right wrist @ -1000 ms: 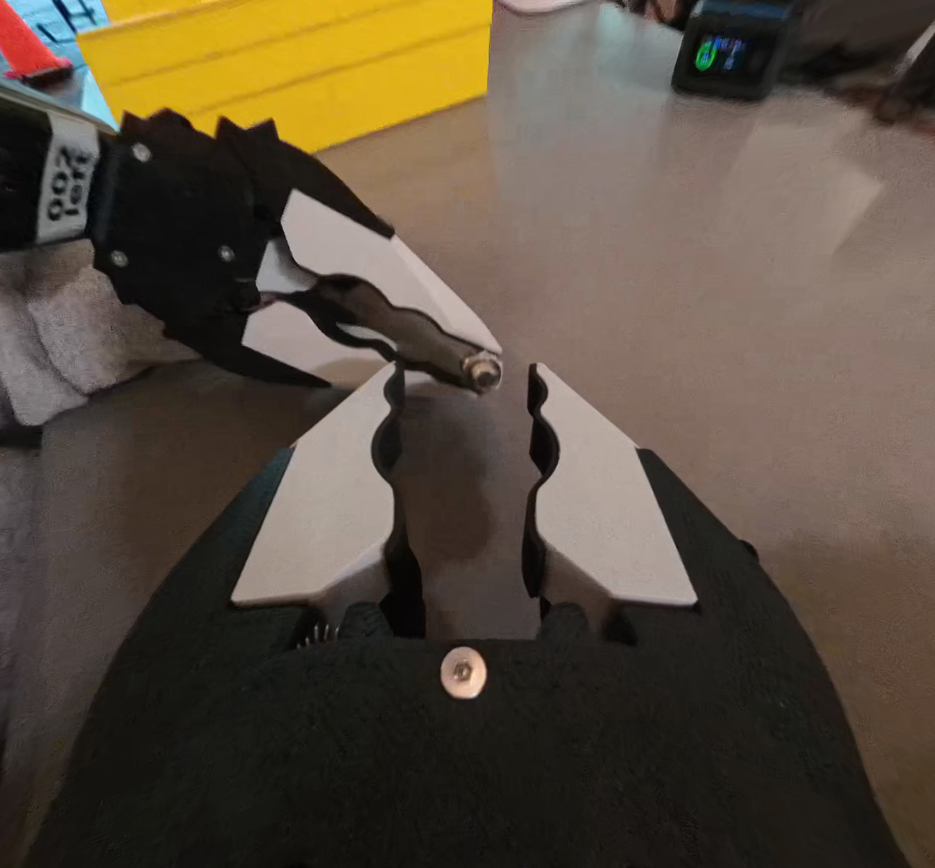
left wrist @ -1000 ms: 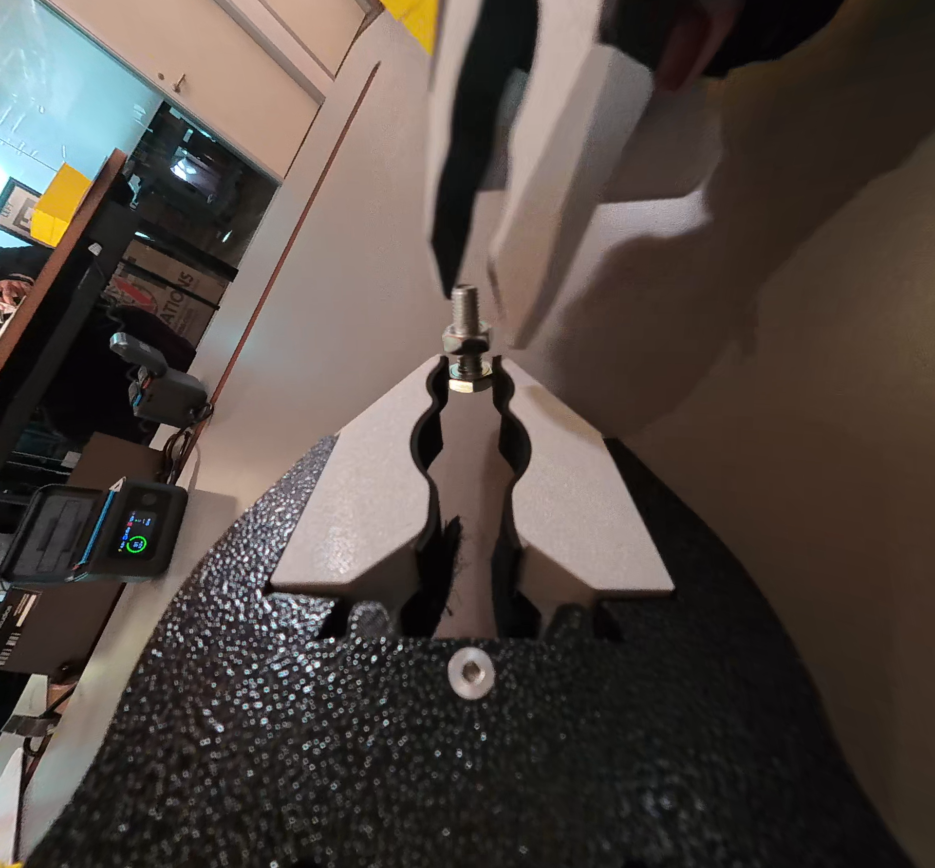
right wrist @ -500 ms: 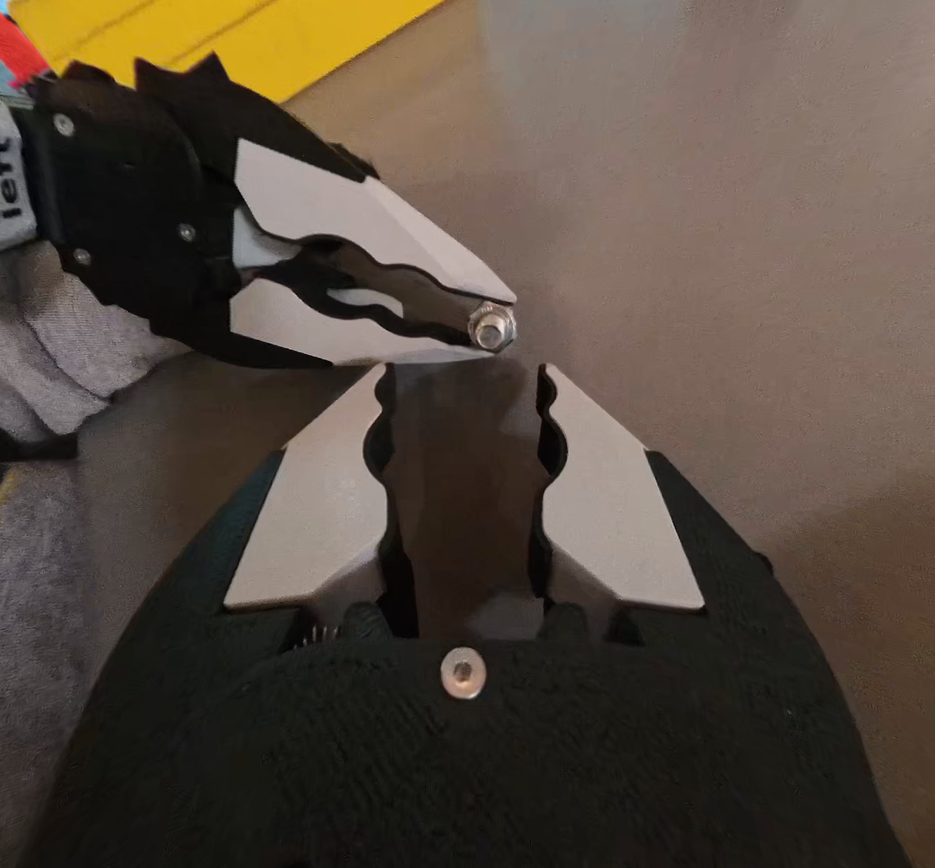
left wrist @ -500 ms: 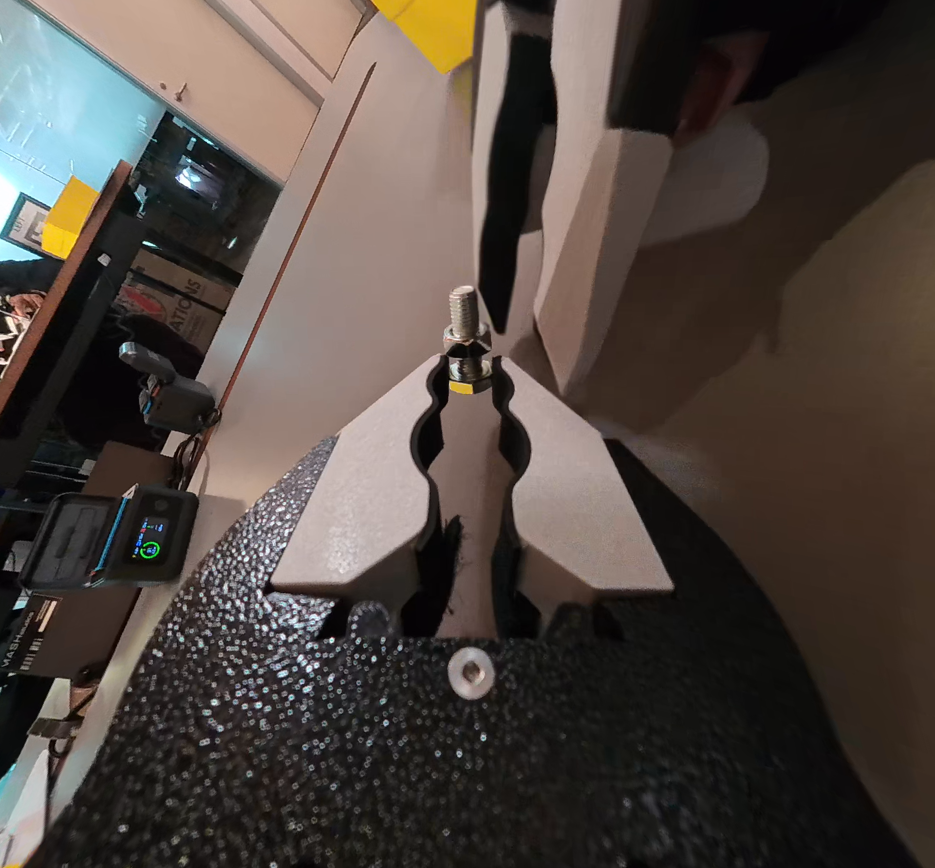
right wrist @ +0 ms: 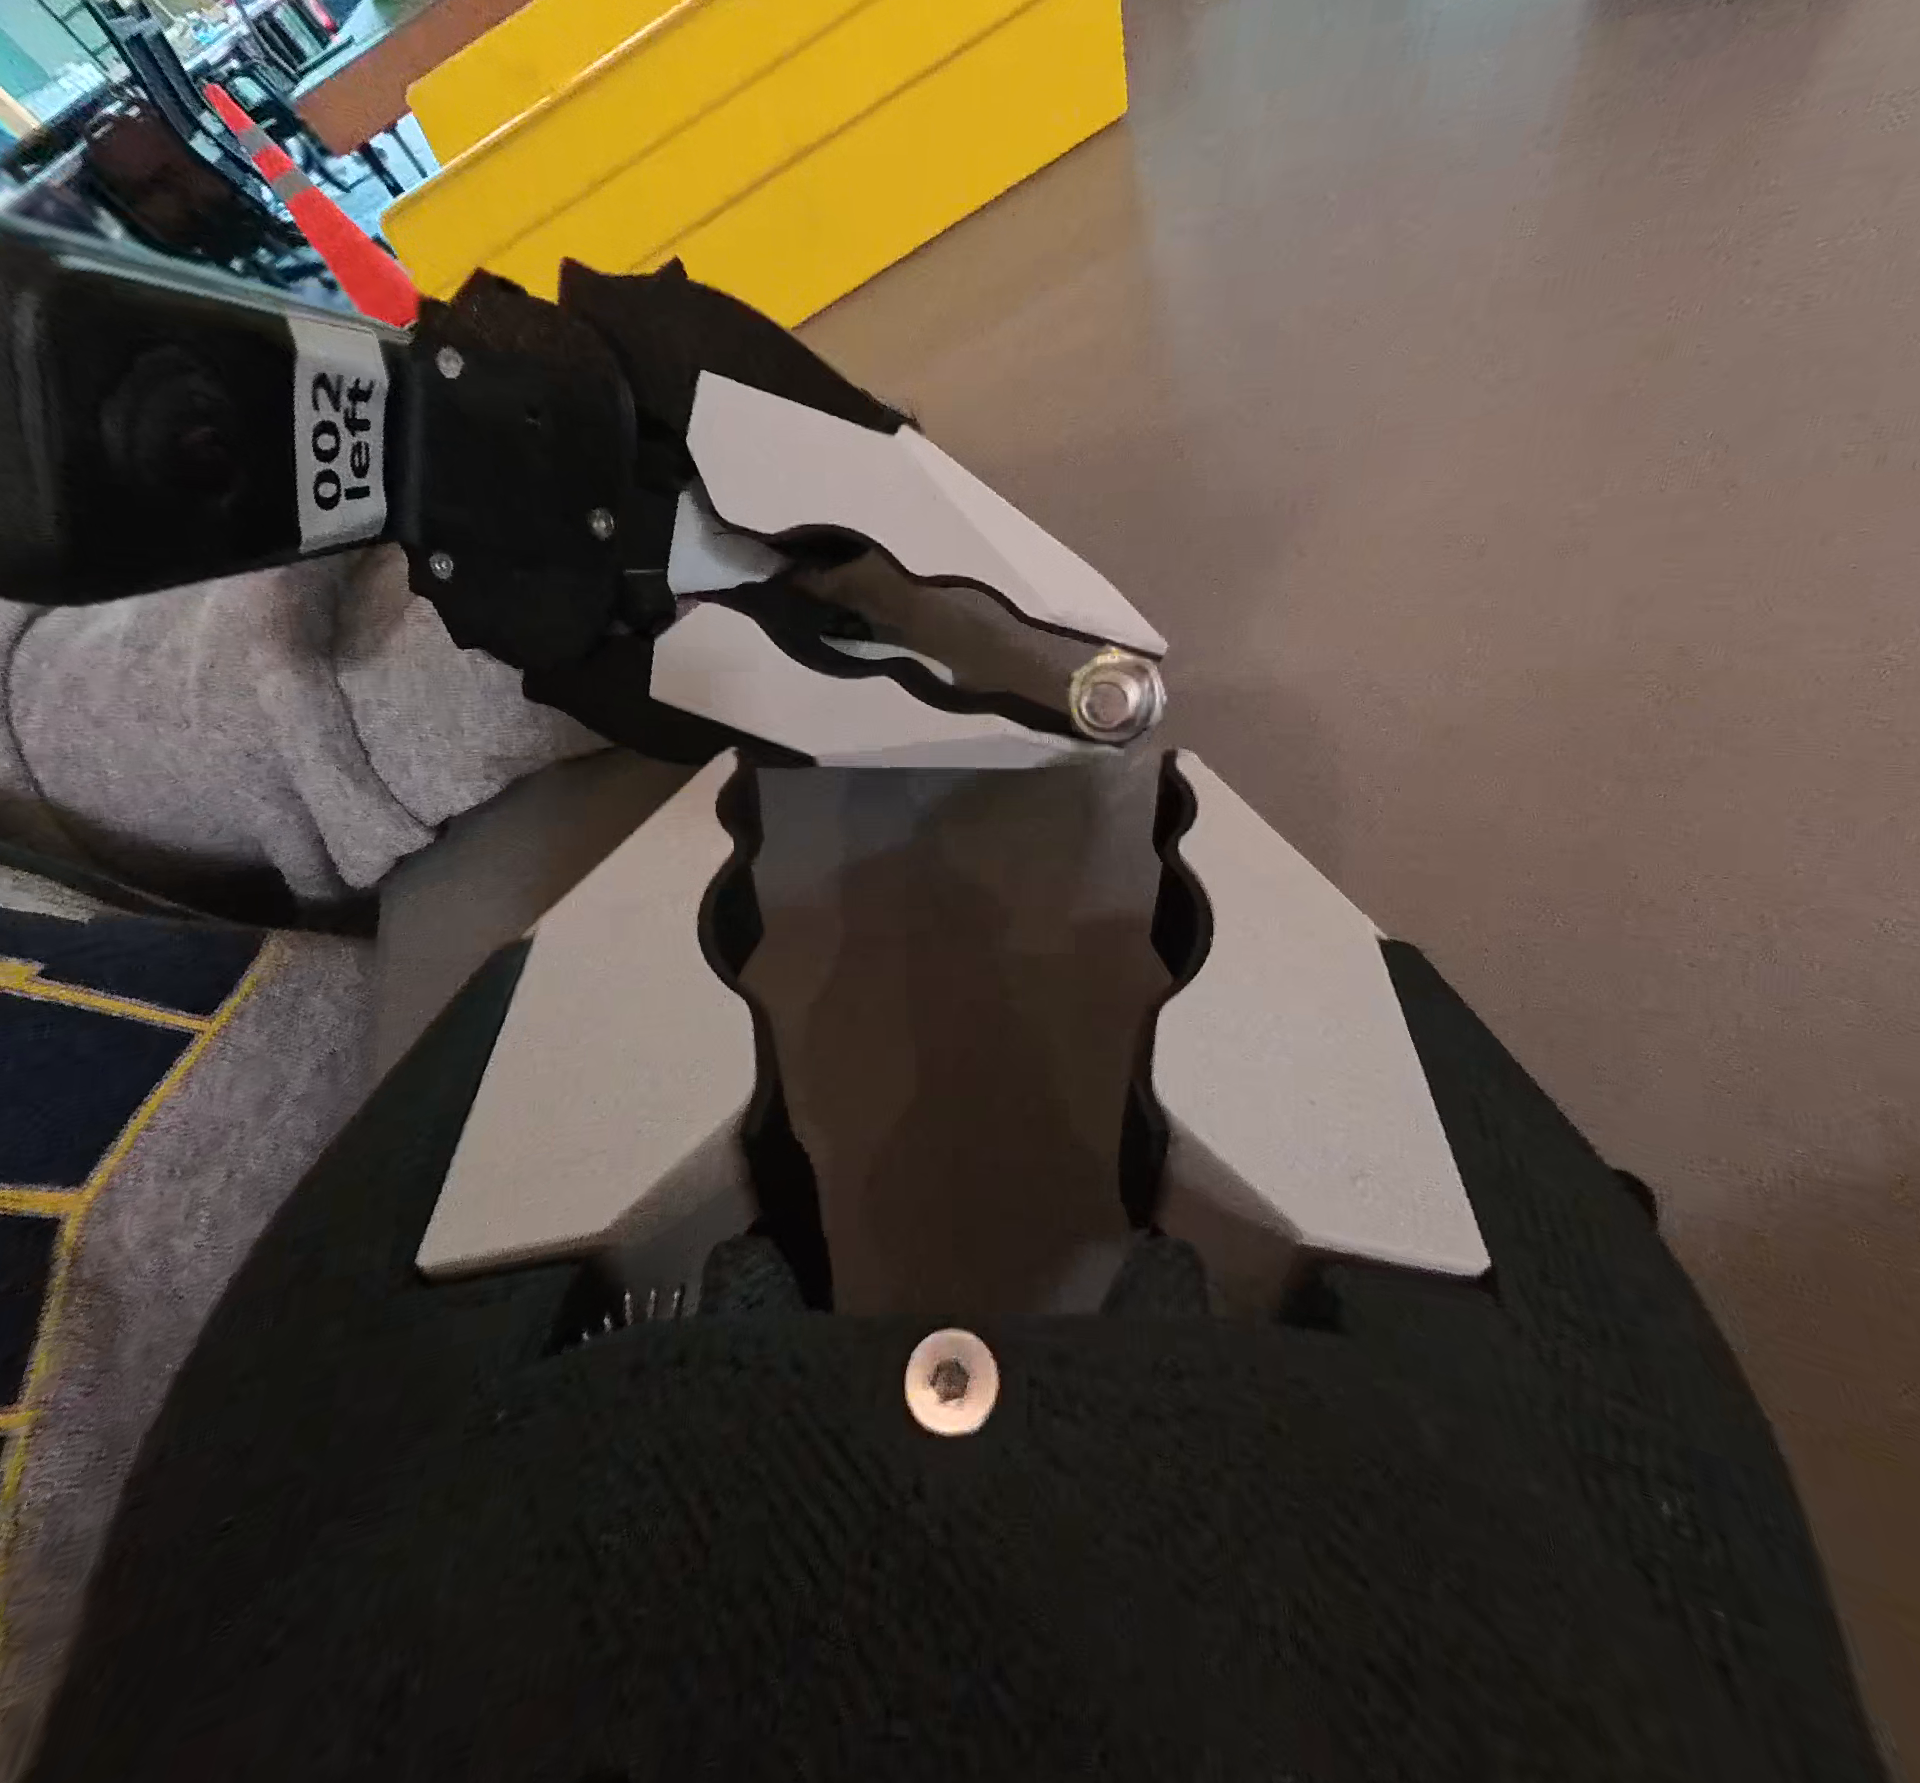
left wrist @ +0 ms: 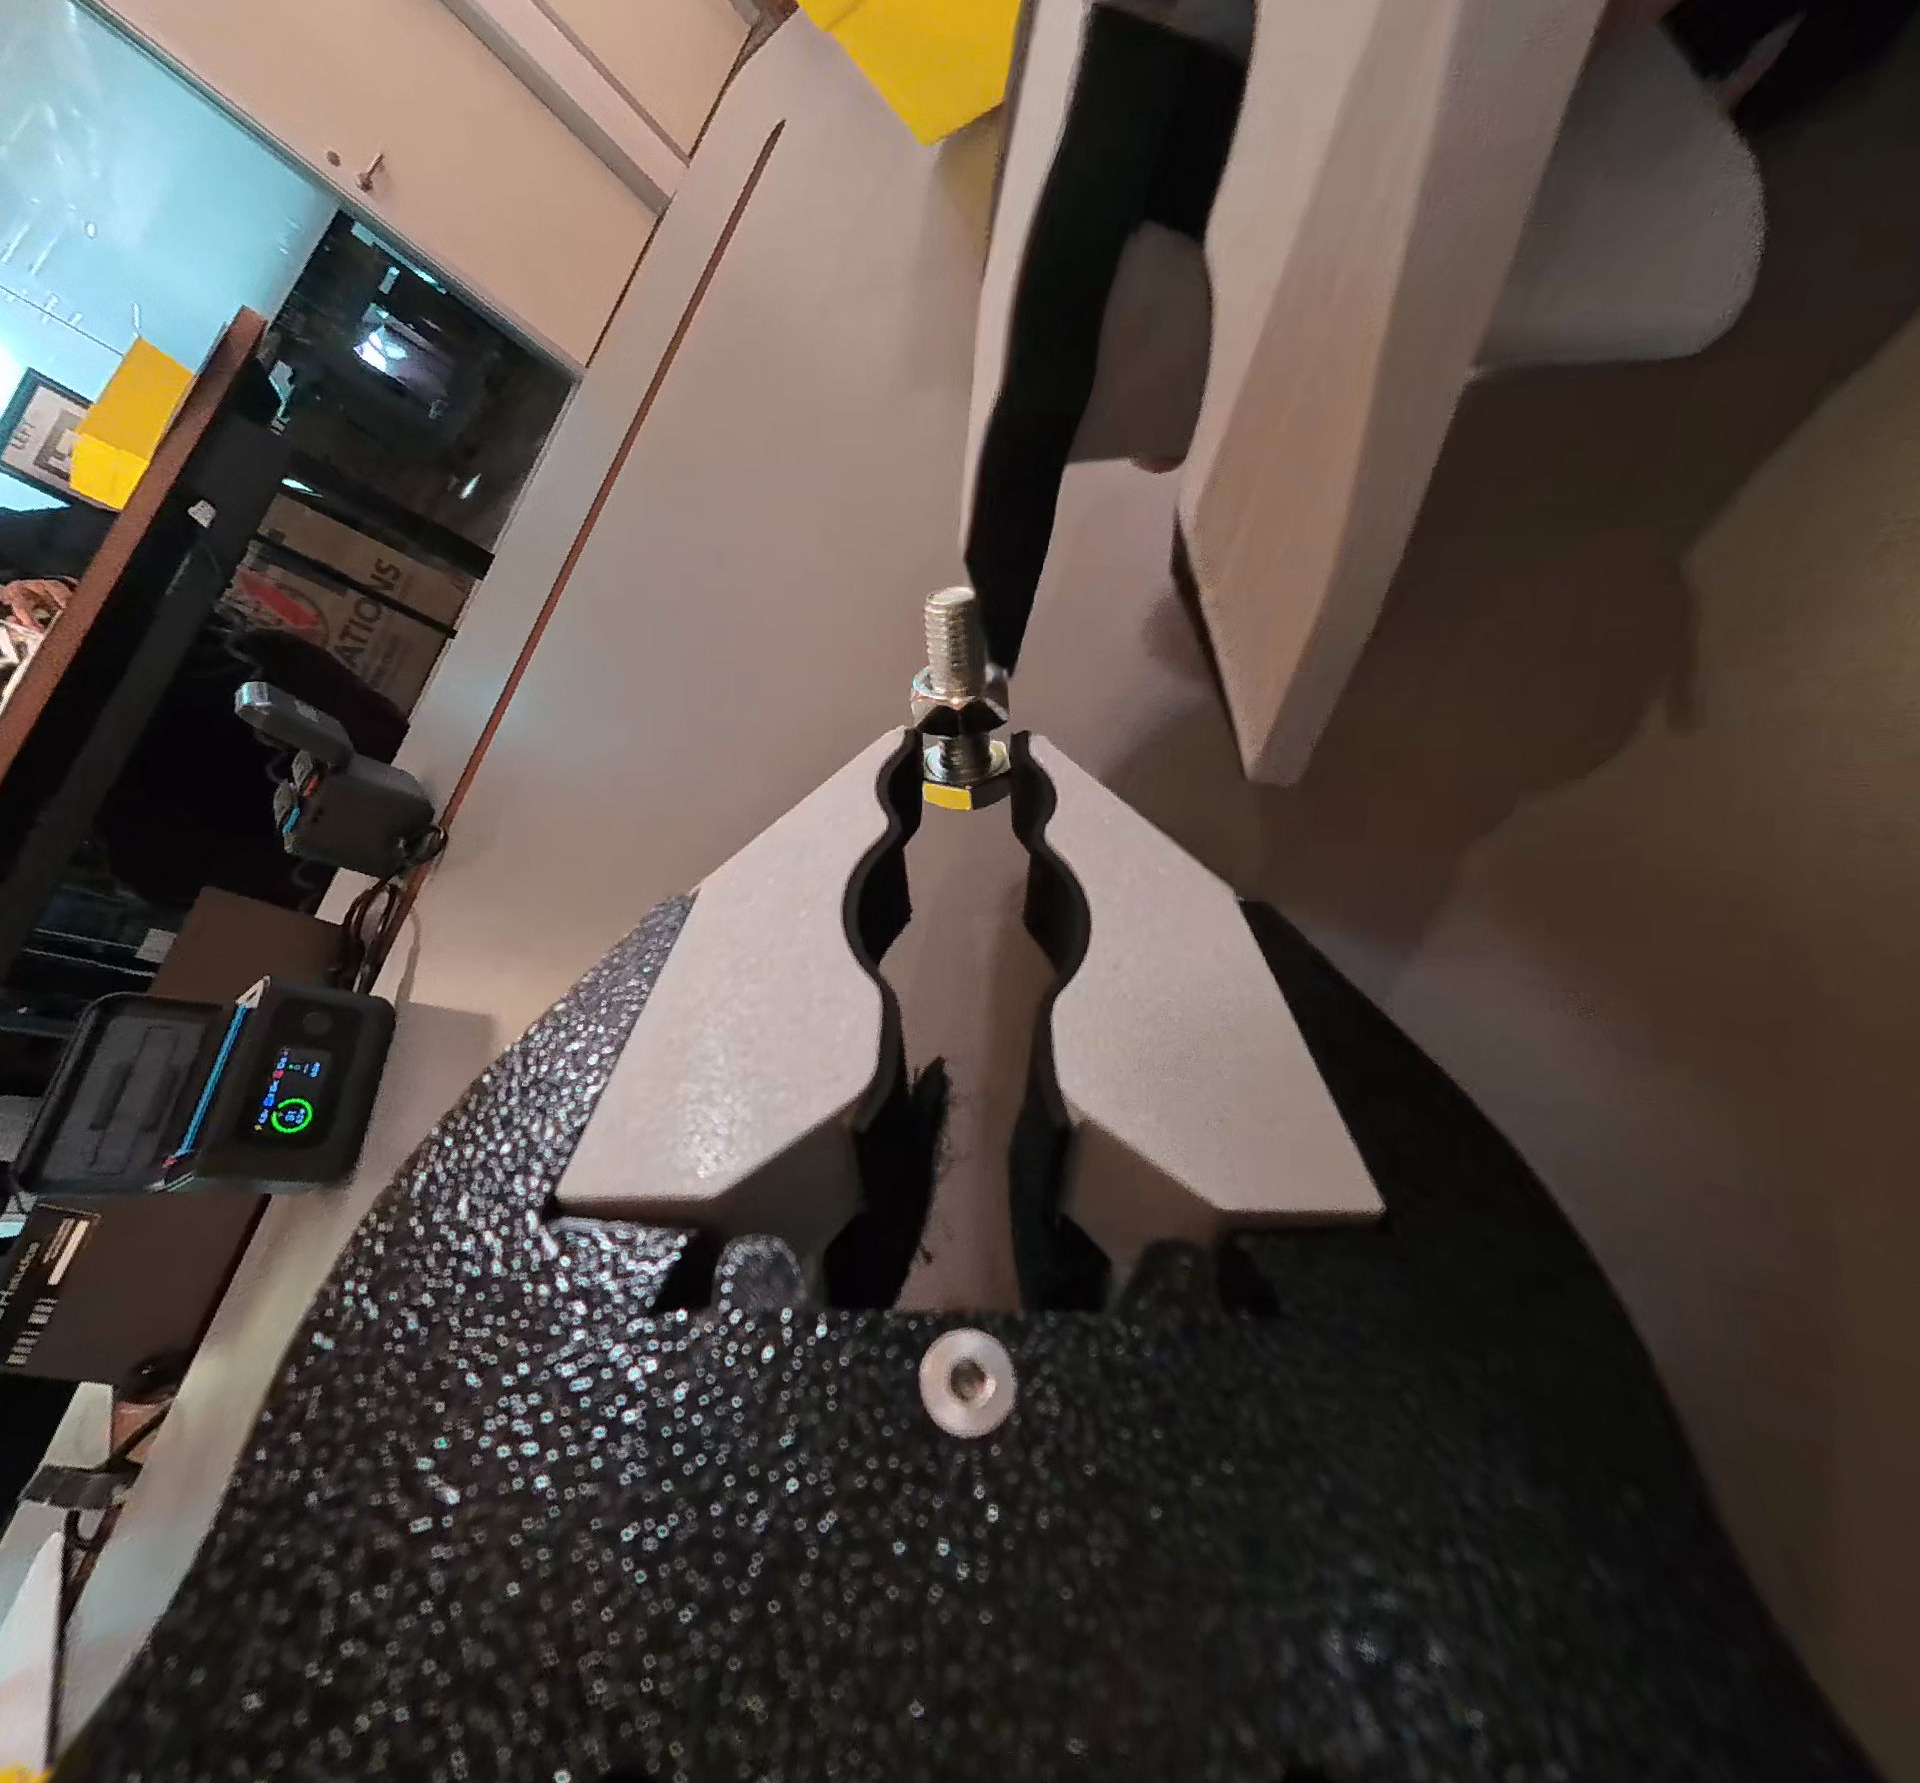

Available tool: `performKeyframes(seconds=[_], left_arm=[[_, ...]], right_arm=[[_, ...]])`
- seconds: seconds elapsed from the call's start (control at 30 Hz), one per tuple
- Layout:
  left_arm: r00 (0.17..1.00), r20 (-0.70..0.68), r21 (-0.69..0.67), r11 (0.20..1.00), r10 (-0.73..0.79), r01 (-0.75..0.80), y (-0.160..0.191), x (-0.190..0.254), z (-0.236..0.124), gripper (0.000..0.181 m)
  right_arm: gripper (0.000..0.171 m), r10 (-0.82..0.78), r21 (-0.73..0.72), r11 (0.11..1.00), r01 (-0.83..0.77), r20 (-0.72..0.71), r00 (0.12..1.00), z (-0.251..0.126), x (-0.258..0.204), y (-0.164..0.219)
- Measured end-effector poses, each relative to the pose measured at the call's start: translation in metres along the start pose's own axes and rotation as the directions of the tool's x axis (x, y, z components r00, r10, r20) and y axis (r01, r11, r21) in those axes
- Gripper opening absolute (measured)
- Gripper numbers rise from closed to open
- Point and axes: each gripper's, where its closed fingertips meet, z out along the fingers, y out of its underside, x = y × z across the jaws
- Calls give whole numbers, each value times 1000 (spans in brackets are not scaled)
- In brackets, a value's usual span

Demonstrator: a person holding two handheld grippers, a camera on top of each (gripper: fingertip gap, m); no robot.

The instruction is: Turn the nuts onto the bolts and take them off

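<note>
Gripping the bolt [left wrist: 954,694] by its hex head, our left claw [left wrist: 961,777] has its fingertips pinched close together around it, so the threaded shank sticks out past the tips. A nut [left wrist: 954,692] sits partway down the shank, just clear of the fingertips. Our right claw [right wrist: 961,772] stands wide apart with nothing between its fingers, its tips just below the bolt's end in the right wrist view; from the left wrist view one of its black-padded fingers [left wrist: 1013,445] reaches down beside the nut, and we cannot tell whether it touches. We hold both above the grey-brown desk [right wrist: 1507,383]. A yellow bin [right wrist: 790,71] rests on the desk behind the left claw, an orange cone [right wrist: 332,237] shows beyond it, and a small black device [left wrist: 218,1099] with a lit screen sits at the desk's far edge
</note>
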Motion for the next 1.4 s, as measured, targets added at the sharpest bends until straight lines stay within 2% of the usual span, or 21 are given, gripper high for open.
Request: performKeyframes(seconds=[0.03, 0.1, 0.17, 0.3, 0.4, 0.53, 0.6, 0.67, 0.73, 0.87, 1.07, 1.2, 1.3, 1.4], left_arm=[[1000, 1, -1, 1000, 7, -7, 0, 0, 0, 15], [1000, 2, 2, 1000, 20, -20, -1, 1, 0, 15], [1000, 4, 0, 1000, 19, -19, -1, 0, 1, 15], [1000, 5, -2, 1000, 13, -13, -1, 0, 2, 15], [1000, 3, -2, 1000, 9, -9, -1, -1, 2, 15], [1000, 8, -6, 1000, 24, -24, -1, -1, 3, 15], [1000, 7, -5, 1000, 30, -30, -2, -1, 3, 15], [1000, 7, -4, 1000, 22, -22, -2, -1, 3, 15], [1000, 5, -3, 1000, 9, -9, -2, -2, 3, 15], [999, 13, -7, 1000, 29, -29, -2, -2, 4, 15], [997, 24, -14, 998, 69, -69, -4, -1, 5, 15], [999, 13, -3, 999, 48, -48, -4, 0, 5, 14], [997, 27, -17, 997, 79, -79, -4, 0, 6, 13], [998, 21, -16, 998, 55, -55, -4, 0, 6, 12]], right_arm=[[78, -2, 12, 1000, 2, 19, 1000, 3, -2, -4], [86, -47, 103, 994, 38, 88, 995, 6, -12, -22], [87, -51, 189, 982, 22, 150, 987, 3, -23, -38], [87, -29, 16, 999, 29, -7, 1000, -1, 0, -8], [87, 34, 3, 999, -34, 27, 999, -2, -2, -1], [89, 19, 15, 1000, -20, 69, 997, 5, -7, -9], [92, -36, 83, 996, 24, 145, 989, 8, -17, -24], [94, -16, 166, 986, -26, 248, 969, 3, -32, -41], [94, -22, 156, 988, -5, 172, 985, -2, -22, -35], [94, 3, 29, 1000, -5, 61, 998, -8, -1, -4], [91, 2, -49, 999, 2, 100, 995, 4, -6, 1], [110, -108, -31, 993, 113, 136, 985, 9, -16, -11], [99, -116, 68, 992, 108, 143, 983, 1, -22, -25], [98, -63, -48, 997, 65, 51, 997, -3, -2, -4]])
